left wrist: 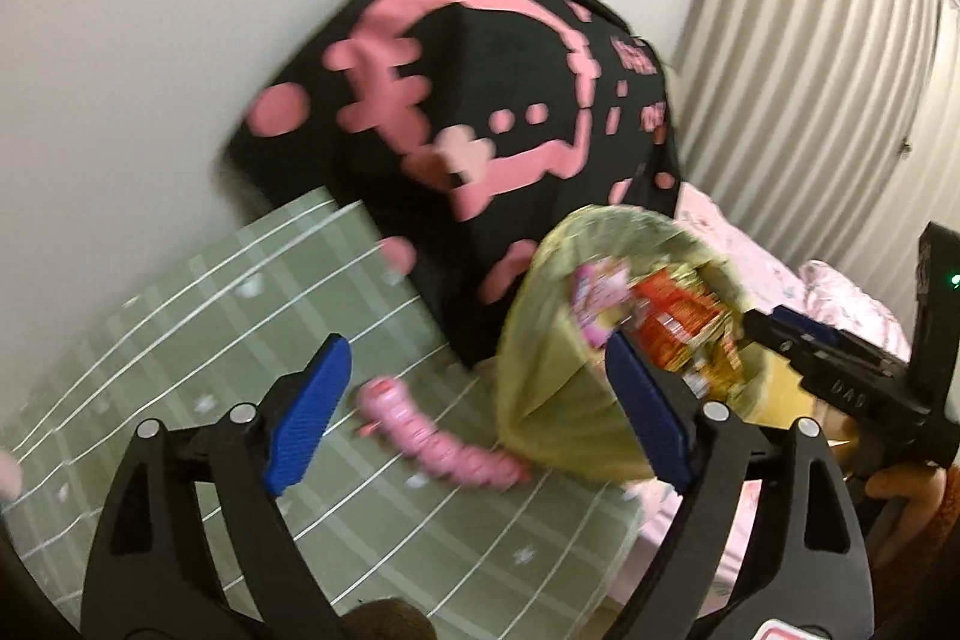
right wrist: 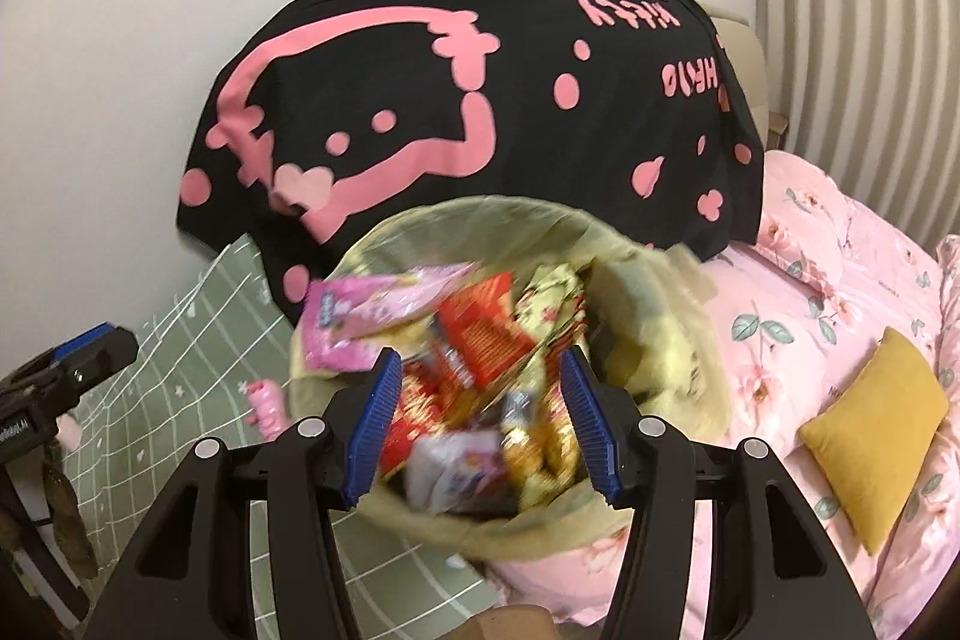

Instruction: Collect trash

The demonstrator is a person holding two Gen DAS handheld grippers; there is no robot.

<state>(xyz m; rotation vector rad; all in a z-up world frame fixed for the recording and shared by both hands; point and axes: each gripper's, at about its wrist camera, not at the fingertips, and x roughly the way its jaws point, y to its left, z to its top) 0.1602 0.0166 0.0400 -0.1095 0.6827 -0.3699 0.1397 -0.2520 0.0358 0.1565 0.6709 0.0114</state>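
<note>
Blue ribbed pads of the left gripper (left wrist: 474,412) nearest the lens, jaws spread wide, nothing between them but green checked bedsheet (left wrist: 180,340). Pink crinkled snack wrapper (left wrist: 441,445) lying loose on that sheet, in the gap between the pads, nearer the right pad, not touched. Just beside it on the right: yellow-green soft fabric trash bin (left wrist: 558,388), tilted, mouth facing the cameras.

Right gripper (right wrist: 480,427) jaws well apart, hanging in front of the bin mouth, packed with red, pink and gold snack wrappers (right wrist: 474,340). Bin's near rim seems to sit between the pads, but blur too heavy: cannot tell if gripped or merely framed.

Risks:
- Bin tilted and full to the rim; a nudge or slack hold likely spills wrappers back onto the bed.
- Pink wrapper thin and flat on soft sheet; closing low could pinch fabric with it.
- Left pad close to the bin wall; sideways drift could knock it over.

Black blanket with pink cartoon print (right wrist: 480,100) behind, clear of both.
</note>
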